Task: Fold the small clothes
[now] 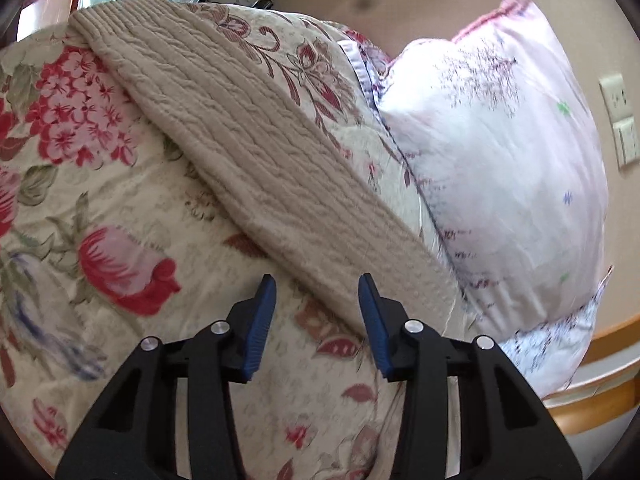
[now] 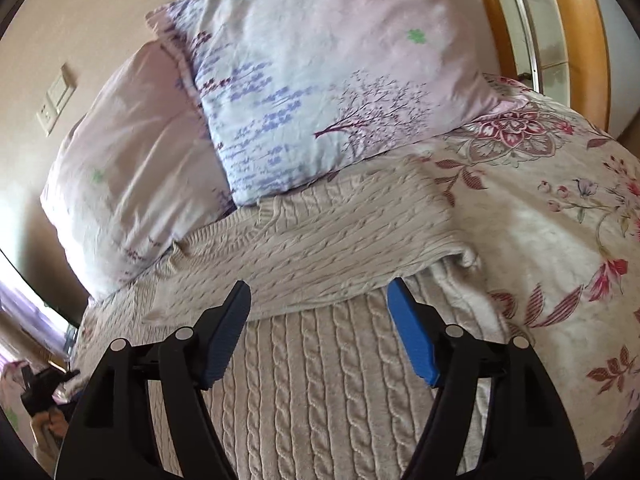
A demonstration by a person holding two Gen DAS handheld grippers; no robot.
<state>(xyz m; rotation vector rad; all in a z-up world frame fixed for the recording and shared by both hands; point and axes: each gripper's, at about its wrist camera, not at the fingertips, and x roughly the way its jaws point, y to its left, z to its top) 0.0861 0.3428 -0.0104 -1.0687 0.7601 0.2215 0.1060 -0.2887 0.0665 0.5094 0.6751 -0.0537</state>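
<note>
beige cable-knit sweater (image 2: 328, 248) lying on floral bedspread (image 2: 560, 240), one part folded across its body, edge against pale pillows (image 2: 320, 80), left claw (image 1: 316, 320) released over bedspread beside sweater, right claw (image 2: 320, 328) released above sweater, nothing gripped

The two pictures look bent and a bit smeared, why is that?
Left wrist view: fisheye bulge curves the floral bedspread; the pink pillow is smeared and washed out by bright light. Right wrist view: dark round rim, bowed wooden frame, soft blur on the beige cable-knit sweater.
</note>
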